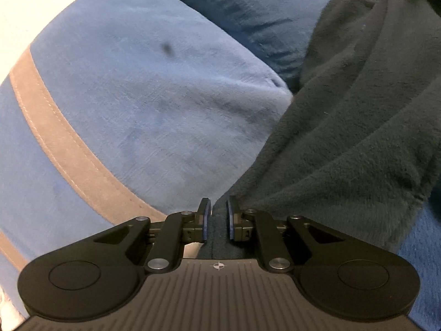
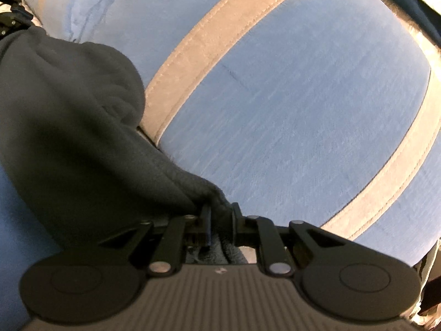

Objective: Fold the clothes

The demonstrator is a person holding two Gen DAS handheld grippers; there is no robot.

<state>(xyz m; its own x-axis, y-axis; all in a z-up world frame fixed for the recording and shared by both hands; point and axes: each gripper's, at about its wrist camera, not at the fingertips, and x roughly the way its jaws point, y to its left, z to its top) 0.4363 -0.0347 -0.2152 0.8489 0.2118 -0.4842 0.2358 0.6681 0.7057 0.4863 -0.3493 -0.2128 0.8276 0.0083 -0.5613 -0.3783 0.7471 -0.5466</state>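
A dark grey fleece garment point(image 1: 358, 115) hangs and drapes over a blue blanket. My left gripper point(image 1: 219, 209) is shut on an edge of the garment, which runs up and to the right from the fingers. In the right wrist view the same dark garment point(image 2: 63, 127) fills the left side. My right gripper point(image 2: 222, 212) is shut on another bunched edge of it. The fabric passes between both pairs of fingers. The rest of the garment's shape is hidden by folds.
A blue plush blanket point(image 1: 132, 104) with tan-grey stripes point(image 1: 55, 138) covers the surface under both grippers. It also shows in the right wrist view point(image 2: 303, 127) with a stripe point(image 2: 193, 63). A darker blue fabric point(image 1: 242, 5) lies at the back.
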